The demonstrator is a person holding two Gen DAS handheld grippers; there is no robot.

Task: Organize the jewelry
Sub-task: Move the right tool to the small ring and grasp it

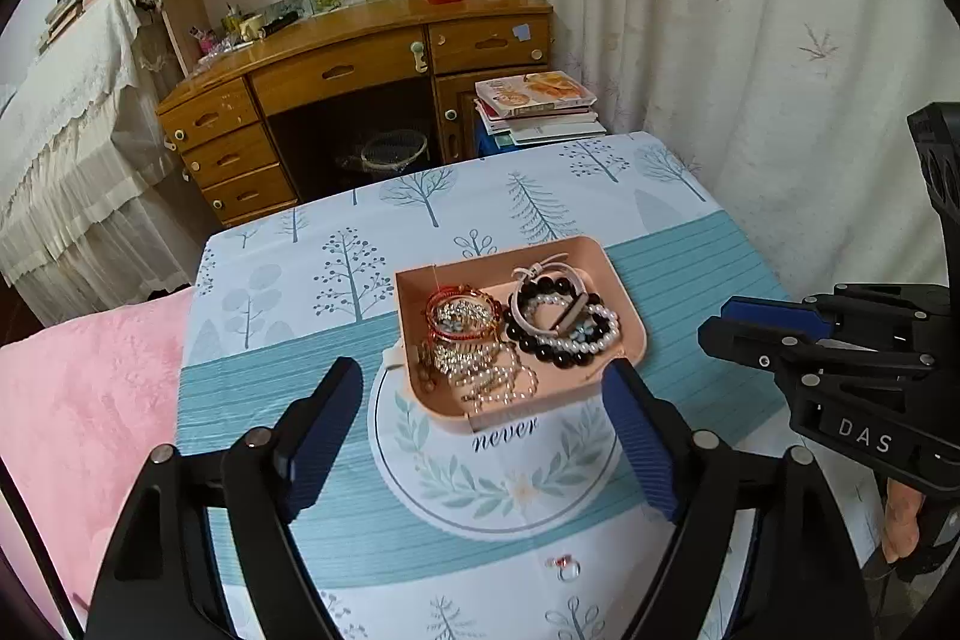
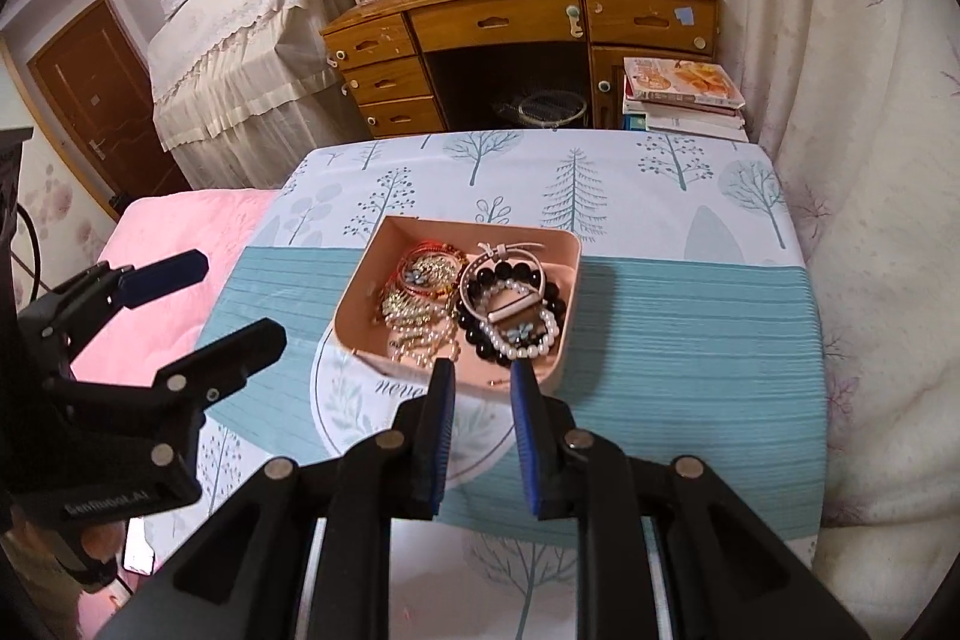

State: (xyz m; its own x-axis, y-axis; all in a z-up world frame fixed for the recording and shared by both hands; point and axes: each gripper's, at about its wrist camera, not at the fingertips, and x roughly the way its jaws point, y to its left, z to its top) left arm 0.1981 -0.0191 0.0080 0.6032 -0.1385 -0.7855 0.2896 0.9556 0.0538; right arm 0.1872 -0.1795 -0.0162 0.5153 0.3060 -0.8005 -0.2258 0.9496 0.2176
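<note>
A pink tray (image 1: 624,307) (image 2: 354,304) stands on the tablecloth and holds several pieces: gold chains (image 1: 480,370) (image 2: 414,322), red bangles (image 1: 459,310), a black bead bracelet (image 1: 561,355) (image 2: 480,334), a pearl bracelet (image 1: 588,334) (image 2: 522,349) and a white strap (image 1: 552,280). A small ring (image 1: 564,568) lies on the cloth near my left gripper's base. My left gripper (image 1: 483,382) is wide open and empty, just short of the tray's near edge; it also shows in the right wrist view (image 2: 240,298). My right gripper (image 2: 483,370) is partly open and empty at the tray's near rim; it also shows in the left wrist view (image 1: 717,319).
The table wears a tree-print and teal cloth (image 1: 300,376) (image 2: 690,334). A pink blanket (image 1: 84,400) lies to the left. A wooden desk (image 1: 336,64), a stack of books (image 1: 540,106) and a white curtain (image 1: 750,40) stand beyond the table.
</note>
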